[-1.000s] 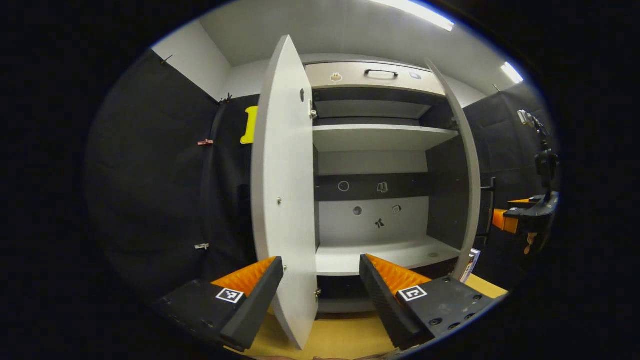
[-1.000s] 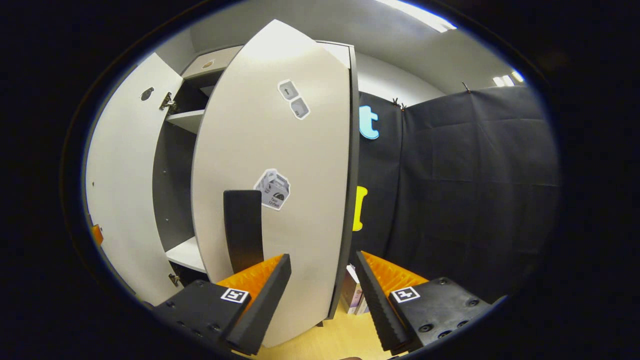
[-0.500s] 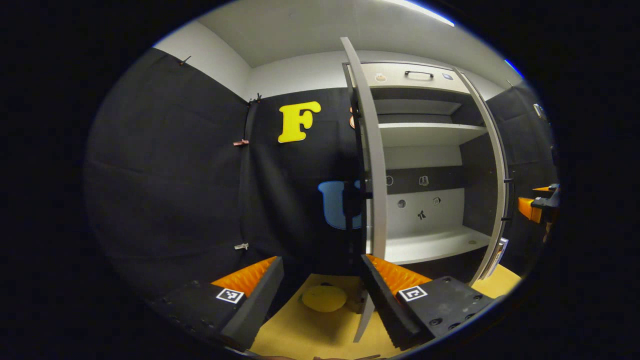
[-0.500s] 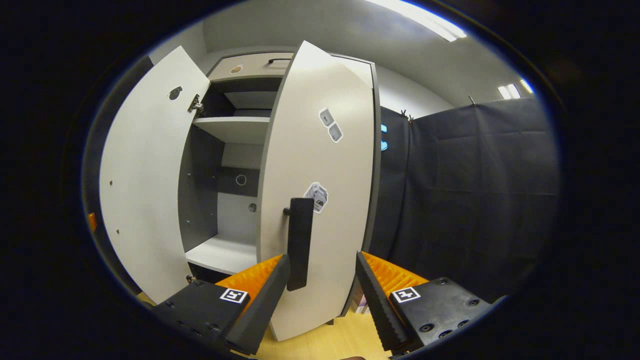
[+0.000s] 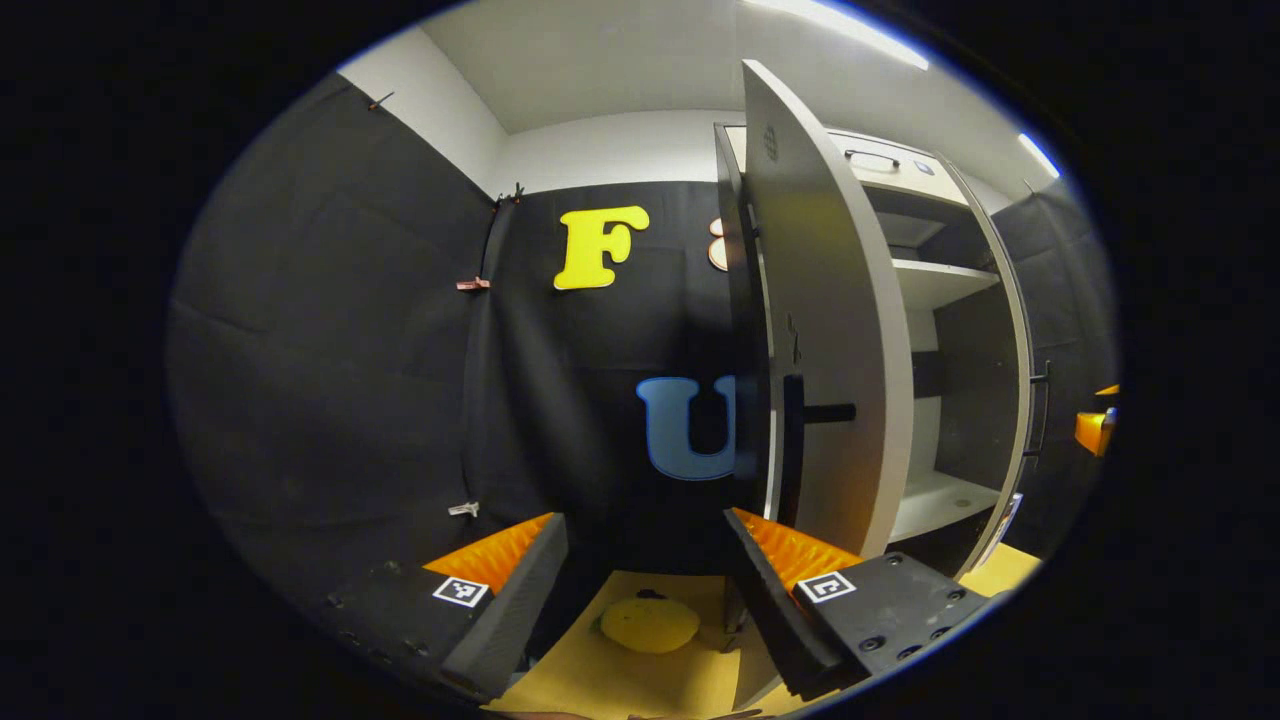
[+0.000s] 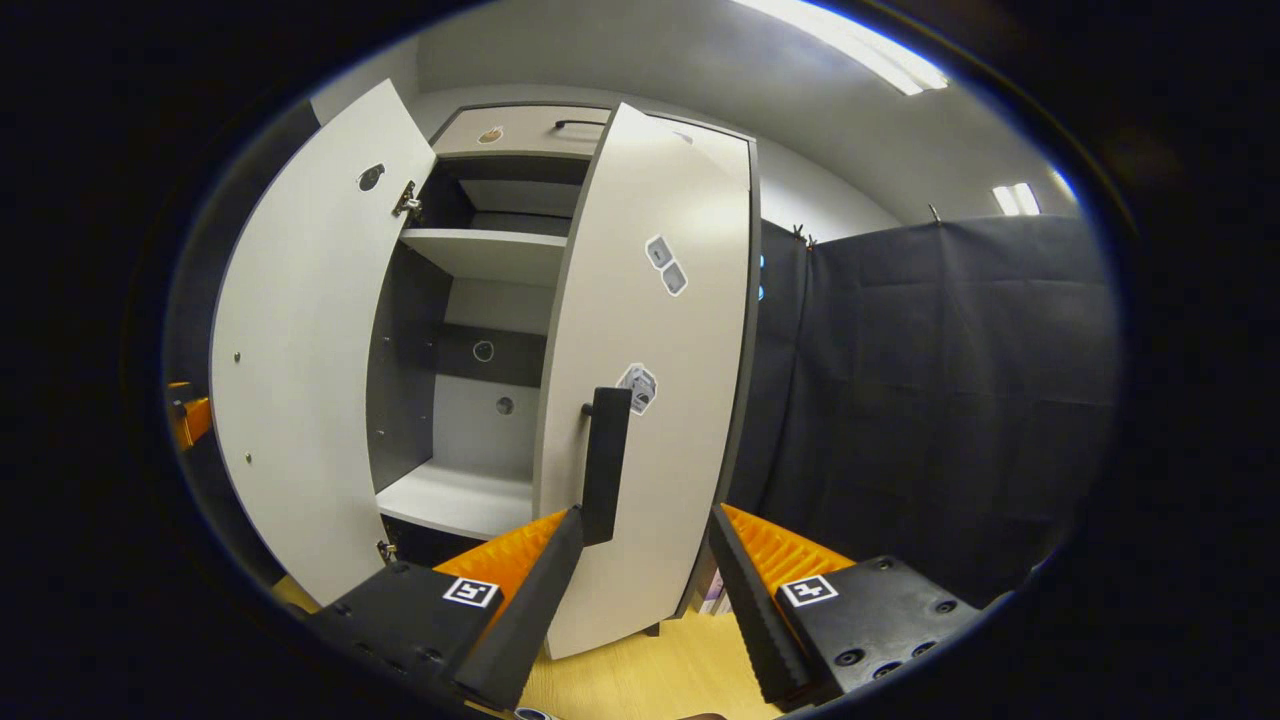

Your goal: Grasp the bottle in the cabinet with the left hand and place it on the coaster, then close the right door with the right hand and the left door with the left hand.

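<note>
**Both cabinet doors still ajar, both grippers spread**

In the left gripper view the left gripper has its fingers spread wide with nothing between them. Compared with half a second ago, the left door now turns its outer face and dark handle toward this camera, where before it showed nearly edge-on. A yellow rounded object lies on the wooden surface below the gripper; whether it is the coaster cannot be told, and the bottle cannot be made out.

In the right gripper view the right gripper is likewise spread, holding nothing. The right door stands partly shut, little changed from half a second ago, its dark handle just above the left-hand finger; contact cannot be told. Beyond it, the cabinet's lower shelf lies bare.
</note>
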The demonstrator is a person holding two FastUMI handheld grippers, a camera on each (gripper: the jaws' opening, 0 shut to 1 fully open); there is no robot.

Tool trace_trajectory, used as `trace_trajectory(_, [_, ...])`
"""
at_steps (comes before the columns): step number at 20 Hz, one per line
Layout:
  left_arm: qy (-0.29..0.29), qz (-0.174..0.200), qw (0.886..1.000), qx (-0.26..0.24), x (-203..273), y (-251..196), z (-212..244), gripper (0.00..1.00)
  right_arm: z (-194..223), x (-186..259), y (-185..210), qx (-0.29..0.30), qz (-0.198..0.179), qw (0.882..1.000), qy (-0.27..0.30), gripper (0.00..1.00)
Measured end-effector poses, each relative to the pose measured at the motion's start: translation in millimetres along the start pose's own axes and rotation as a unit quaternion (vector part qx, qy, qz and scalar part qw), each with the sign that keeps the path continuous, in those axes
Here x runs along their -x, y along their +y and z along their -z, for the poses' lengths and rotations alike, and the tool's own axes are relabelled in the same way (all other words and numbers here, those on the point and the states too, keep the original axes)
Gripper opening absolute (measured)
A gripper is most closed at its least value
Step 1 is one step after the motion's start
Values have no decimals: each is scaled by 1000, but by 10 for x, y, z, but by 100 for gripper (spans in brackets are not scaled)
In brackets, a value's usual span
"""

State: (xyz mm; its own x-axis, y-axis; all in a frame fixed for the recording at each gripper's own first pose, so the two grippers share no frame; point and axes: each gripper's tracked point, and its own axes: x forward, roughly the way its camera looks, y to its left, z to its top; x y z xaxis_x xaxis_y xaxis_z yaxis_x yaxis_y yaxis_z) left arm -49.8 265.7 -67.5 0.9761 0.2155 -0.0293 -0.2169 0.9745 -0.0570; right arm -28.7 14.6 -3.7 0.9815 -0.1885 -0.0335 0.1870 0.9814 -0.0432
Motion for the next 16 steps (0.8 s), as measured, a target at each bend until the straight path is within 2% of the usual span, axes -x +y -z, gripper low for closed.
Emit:
trace_trajectory(4, [0, 24, 1000, -1, -70, -108, 12, 96, 6, 26, -57, -7, 14, 1000, 7, 86])
trace_trajectory(7, [-16, 31, 999, -31, -62, -187, -110, 88, 41, 26, -74, -3, 19, 1000, 8, 86])
trace_trajectory(9, [-19, 34, 999, -29, -36, -217, -120, 90, 59, 20, -82, 3, 21, 1000, 8, 87])
trace_trajectory(13, [-30, 20, 999, -32, 22, -260, -190, 76, 54, -19, -50, -5, 13, 1000, 7, 87])
trace_trajectory(16, [-33, 7, 999, -23, 14, -249, -201, 76, 65, -65, -98, -7, 7, 1000, 7, 87])
